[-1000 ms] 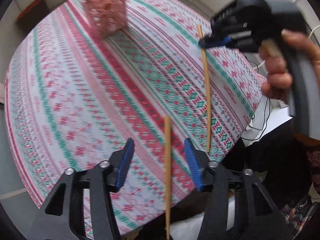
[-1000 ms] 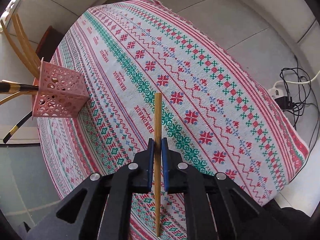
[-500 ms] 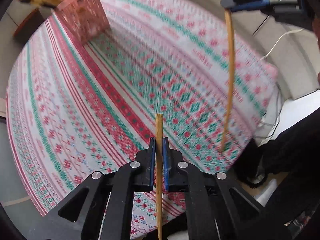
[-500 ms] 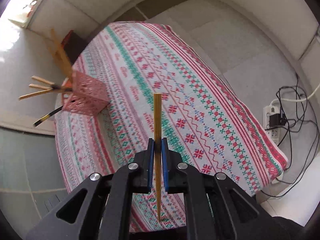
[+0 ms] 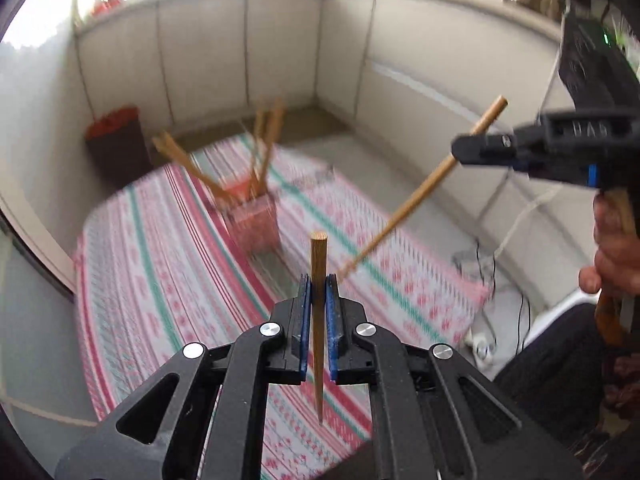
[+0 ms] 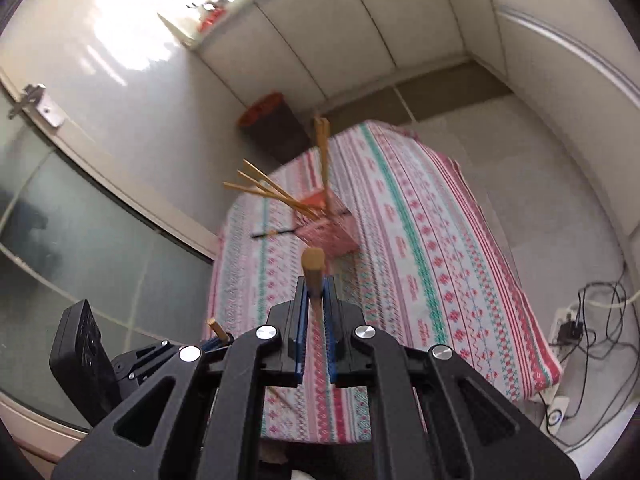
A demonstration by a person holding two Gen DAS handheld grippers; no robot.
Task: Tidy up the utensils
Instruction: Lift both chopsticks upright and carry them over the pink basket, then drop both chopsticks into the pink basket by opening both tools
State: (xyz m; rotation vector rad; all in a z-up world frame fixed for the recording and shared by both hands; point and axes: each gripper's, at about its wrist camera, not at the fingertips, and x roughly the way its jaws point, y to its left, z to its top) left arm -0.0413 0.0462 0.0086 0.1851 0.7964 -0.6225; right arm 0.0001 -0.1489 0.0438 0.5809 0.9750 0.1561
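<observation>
My left gripper (image 5: 318, 284) is shut on a wooden chopstick (image 5: 318, 264), held high above the patterned tablecloth (image 5: 160, 264). My right gripper (image 6: 317, 286) is shut on a second wooden chopstick (image 6: 313, 266); it also shows in the left wrist view (image 5: 492, 148) at the right with its chopstick (image 5: 416, 196) slanting down. A pink lattice holder (image 5: 256, 220) with several chopsticks stands on the cloth's far part, also in the right wrist view (image 6: 328, 232). The left gripper appears low left in the right wrist view (image 6: 218, 340).
A dark bin with a red top (image 6: 272, 120) stands beyond the table by the wall. A power strip and cables (image 6: 576, 328) lie on the floor at the right. A glass door (image 6: 80, 248) is at the left.
Both grippers have lifted their chopsticks well above the table and tilted up; the holder now looks farther away. One second ago the left gripper was open around its chopstick; it has since shut.
</observation>
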